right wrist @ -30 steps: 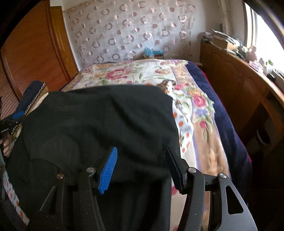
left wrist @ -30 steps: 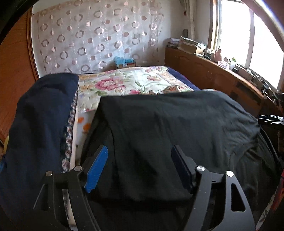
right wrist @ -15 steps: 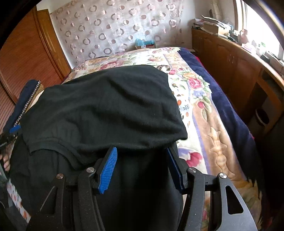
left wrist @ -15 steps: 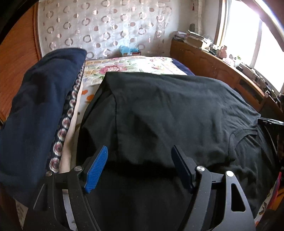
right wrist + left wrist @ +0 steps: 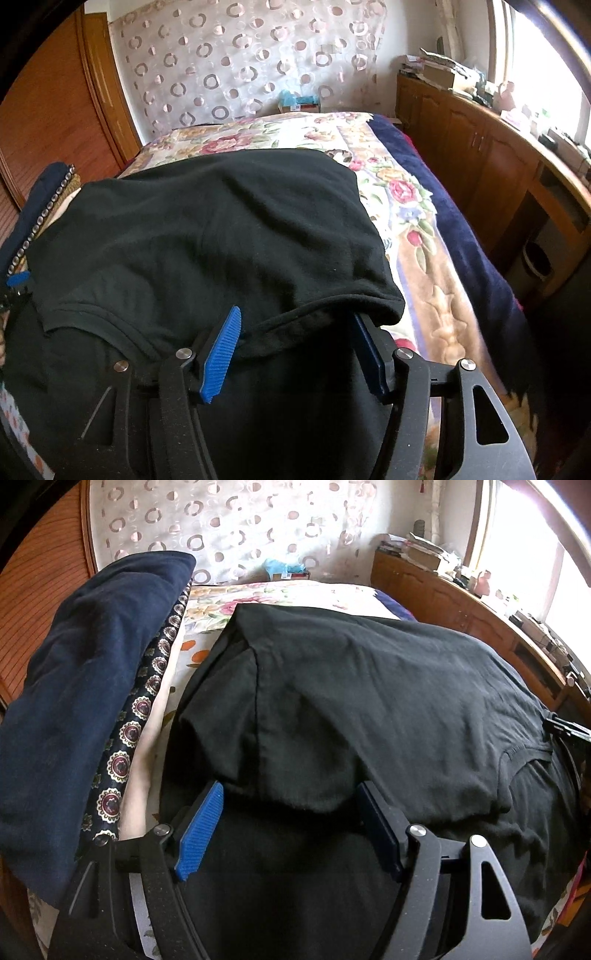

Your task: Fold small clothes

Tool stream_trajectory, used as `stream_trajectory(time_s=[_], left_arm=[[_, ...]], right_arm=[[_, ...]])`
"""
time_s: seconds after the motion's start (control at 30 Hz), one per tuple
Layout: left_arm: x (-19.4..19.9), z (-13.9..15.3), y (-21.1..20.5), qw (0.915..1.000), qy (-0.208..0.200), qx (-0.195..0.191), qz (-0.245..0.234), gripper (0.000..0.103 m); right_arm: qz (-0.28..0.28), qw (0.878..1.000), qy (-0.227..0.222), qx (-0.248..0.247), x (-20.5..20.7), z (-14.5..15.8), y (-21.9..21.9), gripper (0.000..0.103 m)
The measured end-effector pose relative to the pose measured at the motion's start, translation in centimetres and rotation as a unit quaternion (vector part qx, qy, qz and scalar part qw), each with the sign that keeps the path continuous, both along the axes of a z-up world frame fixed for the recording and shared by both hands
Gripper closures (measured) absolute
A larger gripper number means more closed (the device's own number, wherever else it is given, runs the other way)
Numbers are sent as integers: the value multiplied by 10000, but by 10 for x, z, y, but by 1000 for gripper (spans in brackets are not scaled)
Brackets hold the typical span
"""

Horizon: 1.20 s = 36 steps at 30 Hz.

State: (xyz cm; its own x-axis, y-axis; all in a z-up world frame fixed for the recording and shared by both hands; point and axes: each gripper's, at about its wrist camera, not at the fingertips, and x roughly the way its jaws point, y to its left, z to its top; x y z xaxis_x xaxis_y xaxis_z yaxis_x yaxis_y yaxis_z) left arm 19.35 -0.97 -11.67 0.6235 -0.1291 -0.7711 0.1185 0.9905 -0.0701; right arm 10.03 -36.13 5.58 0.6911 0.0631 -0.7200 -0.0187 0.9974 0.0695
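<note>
Black shirt lying folded over on the bed, both grippers standing apart at its near edge.

The shirt (image 5: 369, 701) is lying on the floral bed (image 5: 417, 236), its top layer doubled toward 6 o'clock. The left gripper (image 5: 291, 827) is sitting with jaws spread, the folded sleeve edge lying between its pads. The right gripper (image 5: 299, 350) is also sitting spread wide, straddling the folded hem. A navy garment (image 5: 81, 686) is lying at 9 o'clock beside the shirt.
</note>
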Motion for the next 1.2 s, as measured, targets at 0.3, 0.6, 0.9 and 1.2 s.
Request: stream_trajectory(time_s=[0.3,0.6,0.9,1.2], left_arm=[[15,4,3,9987,-18,-459,239,35],[23,4,13,9987,-93,-289,401,94],[9,20,10,9979,-488,-366,196,99],[0,44,14,9940,-955,-503,196,99]], right_arm=[[63,10000,12,-13,3,1,-3,38],[66,10000,0,-35,4,2,-3,38],[-29,9999,-76,-80,3,3,-6,43],[230,9986,-474,-79,-6,15,-1,100]])
